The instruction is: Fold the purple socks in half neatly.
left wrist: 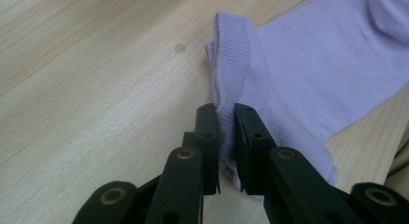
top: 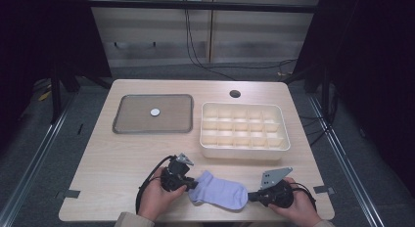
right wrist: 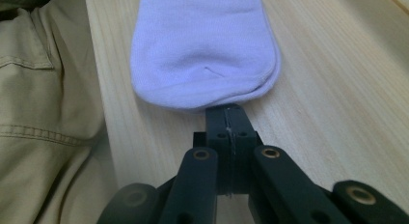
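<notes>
**Lilac sock pinched at both ends, not yet lifted**

Lilac sock (top: 219, 191) lies flat on the near edge of the wooden table (top: 112, 158), between the two grippers, in front of the person.

Left gripper (top: 188, 184): jaws closed on the ribbed cuff (left wrist: 231, 64), fabric clamped between the pads. Clear in the left gripper view.

Right gripper (top: 251, 195): jaws fully together at the toe end (right wrist: 207, 84). Right gripper view shows the tips meeting right at the toe edge; at most a thin sliver of fabric is caught, and I can't tell if any is. Reads as closed, grip on the sock unconfirmed.

Progress, as I judge it:
- Done: both grippers placed at opposite ends of the sock, cuff secured.
- Left: everything else. Sock is unfolded, on the table, nowhere near the organiser. Likely next is a fold or lift, then stowing in a cell. Early stage.
- Risk: if the right side has no bite, the toe drops on lift.

Counts:
- Socks: 1
- Grippers: 2
- White divided organiser box (top: 281, 137): 1, three rows by five, so 15 cells, all look empty
- Grey tray (top: 128, 120): 1, far left
- Small white round object (top: 155, 111) on the tray: 1, can't identify it
- Cable hole (top: 235, 94) in the tabletop: 1
</notes>
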A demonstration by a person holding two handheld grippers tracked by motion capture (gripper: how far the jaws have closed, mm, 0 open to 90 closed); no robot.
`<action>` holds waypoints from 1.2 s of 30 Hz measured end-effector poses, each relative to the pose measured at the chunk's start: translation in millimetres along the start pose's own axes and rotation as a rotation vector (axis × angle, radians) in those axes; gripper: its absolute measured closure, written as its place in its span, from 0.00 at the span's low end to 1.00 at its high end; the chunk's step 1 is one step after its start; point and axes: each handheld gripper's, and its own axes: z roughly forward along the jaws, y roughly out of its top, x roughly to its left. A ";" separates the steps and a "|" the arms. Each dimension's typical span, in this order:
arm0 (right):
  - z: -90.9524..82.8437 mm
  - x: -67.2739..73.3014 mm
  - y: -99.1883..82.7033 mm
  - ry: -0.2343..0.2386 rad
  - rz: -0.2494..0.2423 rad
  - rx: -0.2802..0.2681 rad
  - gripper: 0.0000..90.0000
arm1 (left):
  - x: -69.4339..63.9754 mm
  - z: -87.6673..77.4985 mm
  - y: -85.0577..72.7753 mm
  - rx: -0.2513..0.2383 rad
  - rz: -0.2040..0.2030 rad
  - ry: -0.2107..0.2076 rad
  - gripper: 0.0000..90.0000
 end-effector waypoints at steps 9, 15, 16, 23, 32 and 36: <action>1.3 0.0 1.5 -0.005 0.008 0.002 1.00 | 4.7 -9.6 2.6 -0.035 -0.032 -0.030 0.90; 2.9 -0.9 2.0 -0.001 0.022 -0.007 1.00 | 9.6 -17.6 4.1 -0.050 -0.061 -0.043 0.90; 3.3 -0.6 2.4 0.000 0.026 -0.008 1.00 | 10.6 -19.2 4.4 -0.047 -0.060 -0.044 0.90; 7.5 0.0 6.3 -0.007 0.027 -0.015 1.00 | 11.9 -24.8 8.0 -0.031 -0.056 -0.060 0.90; 9.7 0.0 8.0 -0.007 0.024 -0.020 1.00 | 4.8 -28.4 17.1 -0.016 -0.049 -0.066 0.90; 9.6 -0.4 7.9 -0.010 0.023 -0.020 1.00 | 2.5 -29.5 21.3 -0.008 -0.044 -0.075 0.90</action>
